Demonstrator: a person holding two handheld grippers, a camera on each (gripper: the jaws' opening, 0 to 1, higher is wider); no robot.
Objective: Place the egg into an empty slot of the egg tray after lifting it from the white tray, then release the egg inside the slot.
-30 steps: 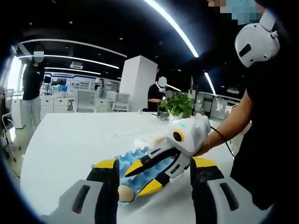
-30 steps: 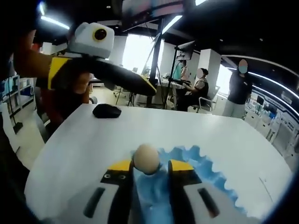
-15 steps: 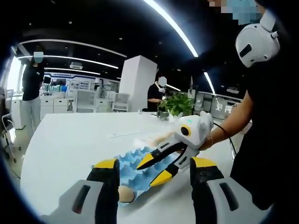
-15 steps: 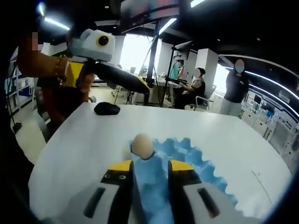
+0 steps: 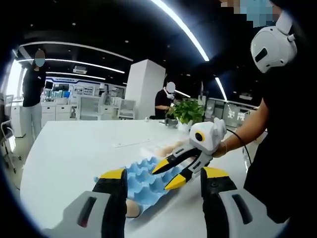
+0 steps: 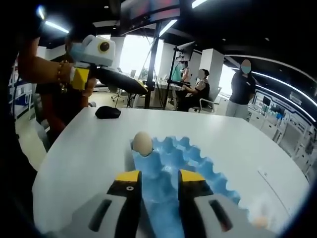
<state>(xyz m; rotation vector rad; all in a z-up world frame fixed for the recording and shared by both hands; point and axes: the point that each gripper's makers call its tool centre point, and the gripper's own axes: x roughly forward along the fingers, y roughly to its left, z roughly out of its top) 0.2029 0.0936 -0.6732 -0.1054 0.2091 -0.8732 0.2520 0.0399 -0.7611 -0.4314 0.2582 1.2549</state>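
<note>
A pale brown egg (image 6: 142,143) stands in the corner slot of the blue egg tray (image 6: 198,166) on the white table. My right gripper (image 6: 159,176) is open, with its yellow tips short of the egg and nothing between them. In the left gripper view the same egg (image 5: 132,208) shows low in the blue egg tray (image 5: 143,176), between my left gripper's (image 5: 163,174) widely parted jaws, which are open and hold nothing. The right gripper (image 5: 162,179) reaches in from the right above the tray, jaws apart. The white tray (image 5: 153,148) with more eggs lies beyond.
A black mouse (image 6: 108,112) lies at the table's far edge, below the left gripper (image 6: 141,89) held in a hand. A potted plant (image 5: 188,110) stands at the table's back. A person in black stands close on the right. Other people stand around the room.
The egg has left the right gripper's tips and now sits in the tray's corner slot. The right gripper has drawn back and upward from it. The left gripper has hardly moved.
</note>
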